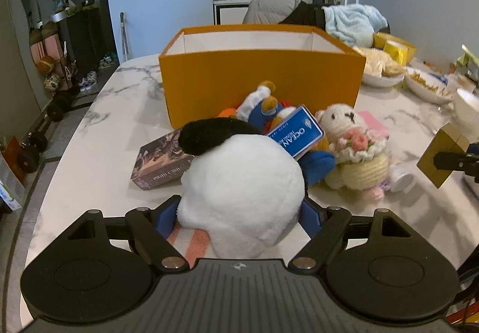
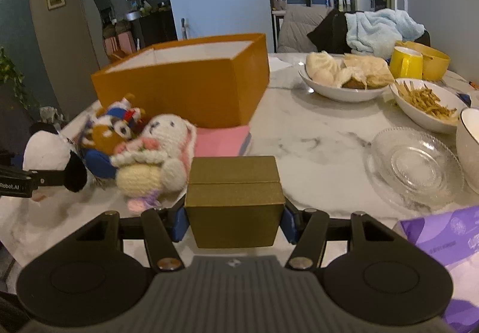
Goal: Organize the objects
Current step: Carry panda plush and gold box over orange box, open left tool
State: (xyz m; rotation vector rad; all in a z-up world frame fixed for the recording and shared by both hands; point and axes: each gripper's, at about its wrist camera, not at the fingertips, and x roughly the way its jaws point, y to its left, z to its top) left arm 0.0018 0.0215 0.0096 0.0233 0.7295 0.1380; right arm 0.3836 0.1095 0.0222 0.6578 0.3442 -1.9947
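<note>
Gripping a white-and-black plush toy, the left hand-held gripper is clamped on it above the marble counter. Ahead stands an open orange box. The right hand-held gripper is clamped on a small gold box.

The left wrist camera sits just behind the left gripper, looking forward and down along its fingers across the marble table toward the long side of the orange box, close to the white plush filling its foreground. The right wrist camera sits likewise behind the right gripper, further to the right, facing the orange box at its corner. Both views share the box, the knitted bunny, and the room behind; each also catches the other gripper at its edge.
</note>
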